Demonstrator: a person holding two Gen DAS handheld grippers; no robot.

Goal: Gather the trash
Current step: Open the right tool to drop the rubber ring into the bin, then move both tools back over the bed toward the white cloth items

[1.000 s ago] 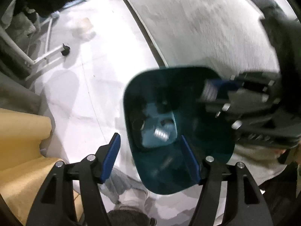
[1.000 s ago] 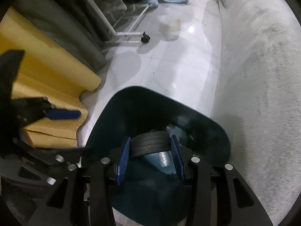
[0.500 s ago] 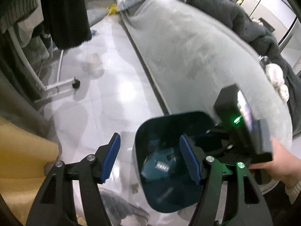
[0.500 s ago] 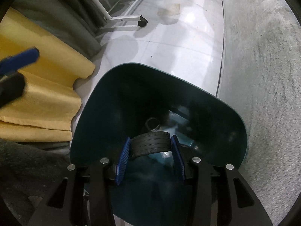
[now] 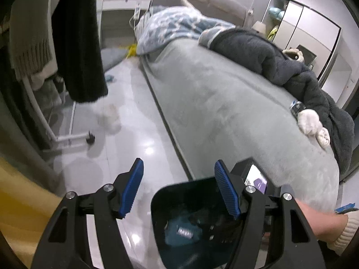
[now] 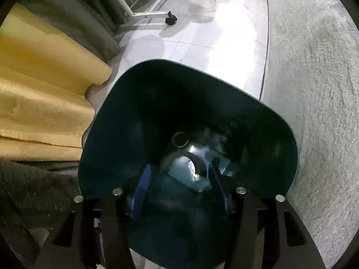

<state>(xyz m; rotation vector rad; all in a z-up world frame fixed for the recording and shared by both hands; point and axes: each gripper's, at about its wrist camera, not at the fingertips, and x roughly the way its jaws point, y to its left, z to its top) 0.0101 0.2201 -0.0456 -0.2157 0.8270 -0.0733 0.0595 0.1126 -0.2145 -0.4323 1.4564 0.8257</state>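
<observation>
A dark teal trash bin point(image 6: 139, 103) stands on the white floor beside the grey bed point(image 5: 224, 100). My right gripper point(image 6: 179, 168) points down into the bin and its jaws are opening. A black rubber ring point(image 6: 195, 158) shows blurred just past the blue pads, free of them, above a clear plastic bottle point(image 6: 179, 139) at the bin's bottom. My left gripper point(image 5: 178, 164) hangs open and empty over the bin's rim point(image 5: 154, 215), facing along the bed. On the bed's far right lie a small bottle point(image 5: 297, 106) and a crumpled white piece point(image 5: 311, 121).
A whitish scrap point(image 5: 110, 112) lies on the floor near a white clothes rack with a castor point(image 5: 90, 139). Yellow fabric point(image 6: 44, 89) is piled left of the bin. A dark blanket point(image 5: 280, 67) covers the bed's right side. A hand point(image 5: 314, 219) holds the right gripper.
The right gripper's jaws have spread and the black ring has slipped out of them into the bin. The left gripper has risen and tilted up, now facing the bed.
</observation>
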